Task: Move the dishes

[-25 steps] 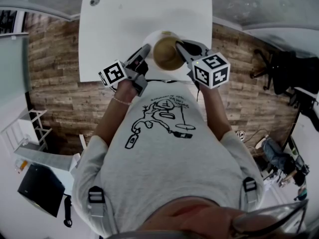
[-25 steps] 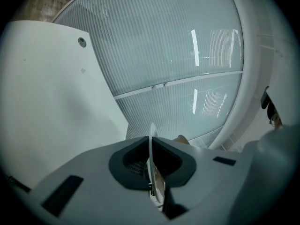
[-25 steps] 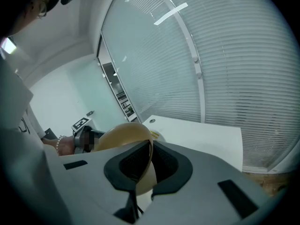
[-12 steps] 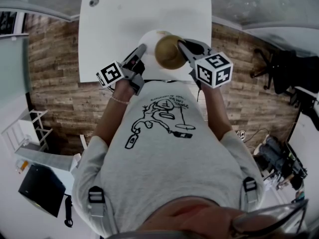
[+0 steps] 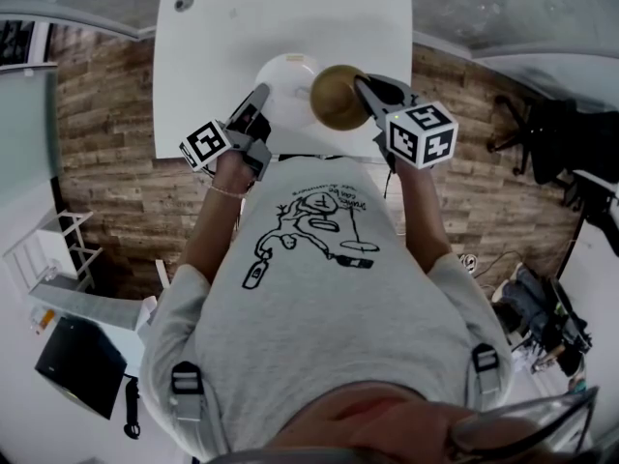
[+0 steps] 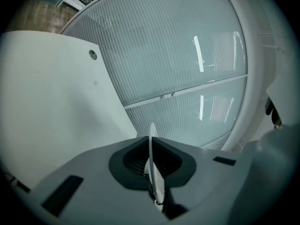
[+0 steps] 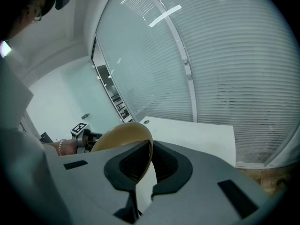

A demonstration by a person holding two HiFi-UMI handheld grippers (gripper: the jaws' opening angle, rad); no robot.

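Observation:
My left gripper [image 5: 259, 97] is shut on the rim of a white plate [image 5: 286, 75], held over the near edge of the white table [image 5: 222, 37]. In the left gripper view the plate [image 6: 151, 139] shows edge-on between the pads of the left gripper [image 6: 153, 168]. My right gripper [image 5: 366, 87] is shut on the rim of a tan bowl [image 5: 338, 97], held just right of the plate. The bowl [image 7: 123, 136] tilts up out of the right gripper [image 7: 147, 162] in the right gripper view, and the bowl and plate stand apart.
The table has a round cable hole [image 5: 184, 2] at its far left corner. Wood floor [image 5: 97, 133] lies on both sides of it. A black office chair [image 5: 542, 133] stands to the right. A glass wall with blinds [image 6: 187, 64] stands beyond the table.
The bowl sat over the plate earlier. My left gripper has carried the plate to the left, and the bowl has shifted a little to the right, so the two have separated.

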